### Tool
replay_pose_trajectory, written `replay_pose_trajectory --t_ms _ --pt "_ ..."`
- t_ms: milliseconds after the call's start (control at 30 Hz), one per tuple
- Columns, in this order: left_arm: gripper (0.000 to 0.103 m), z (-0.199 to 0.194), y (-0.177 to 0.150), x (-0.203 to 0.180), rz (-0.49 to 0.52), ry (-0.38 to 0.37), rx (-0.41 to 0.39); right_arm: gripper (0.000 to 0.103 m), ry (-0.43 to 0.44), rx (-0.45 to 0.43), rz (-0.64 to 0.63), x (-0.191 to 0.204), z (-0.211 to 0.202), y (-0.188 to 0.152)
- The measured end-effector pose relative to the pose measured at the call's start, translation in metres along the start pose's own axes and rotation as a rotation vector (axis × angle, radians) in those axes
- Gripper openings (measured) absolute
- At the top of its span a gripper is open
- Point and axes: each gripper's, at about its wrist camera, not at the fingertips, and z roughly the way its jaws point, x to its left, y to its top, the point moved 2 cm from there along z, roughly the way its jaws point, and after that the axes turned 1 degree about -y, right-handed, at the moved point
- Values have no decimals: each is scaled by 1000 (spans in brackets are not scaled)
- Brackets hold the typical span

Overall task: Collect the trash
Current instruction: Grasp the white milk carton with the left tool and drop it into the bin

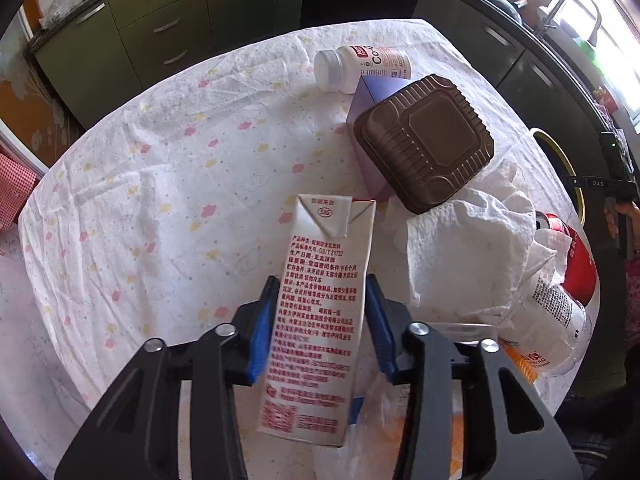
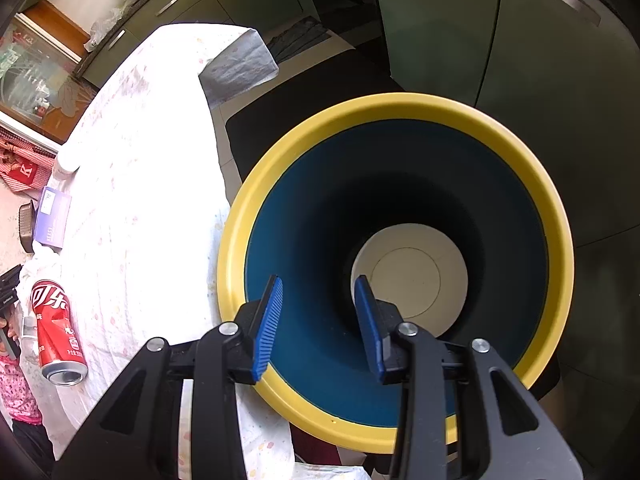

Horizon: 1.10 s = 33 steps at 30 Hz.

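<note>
Left tongs pinching milk carton above table; right tongs spread over bin.

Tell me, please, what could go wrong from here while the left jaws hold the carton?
1. The carton sticks far out of the left gripper; it may pivot or slip during the carry.
2. Swinging it right toward the bin could knock the tray or tissue.
3. The right gripper hangs open over the bin mouth and could block the drop.

a home kitchen; green cabinets, sink tap, clothed table.
</note>
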Motion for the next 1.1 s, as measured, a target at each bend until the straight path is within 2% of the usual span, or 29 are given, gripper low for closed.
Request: replay_pose_trajectory --t_ms 133,200,300,400,500,633,733,867,1000,1100 --pt "35 -9 0 5 -5 13 -17 36 11 -4 -8 2 0 0" --pt "35 -22 1 11 -17 58 -46 36 16 -17 -10 3 -3 0" --pt "35 -53 9 13 -38 126 -119 36 13 -57 -15 3 -13 1" --pt "35 -89 20 -13 9 168 -199 36 -6 -110 -27 3 -31 -2" --pt "35 -113 32 -70 111 117 -247 36 -25 -165 -35 -1 -51 -10" --pt "35 -104 53 -169 270 -1 -223 36 -84 -244 -44 -13 -84 -28" --pt "35 -77 75 -254 407 -109 -167 36 -115 -288 -31 -29 -105 -45" --pt "35 -33 106 -351 523 -192 -109 36 -139 -327 -4 -54 -127 -71" --pt "35 19 138 -427 574 -205 -58 36 -135 -340 28 -77 -138 -92" --pt "36 55 154 -464 580 -198 -40 36 -130 -338 48 -92 -141 -103"
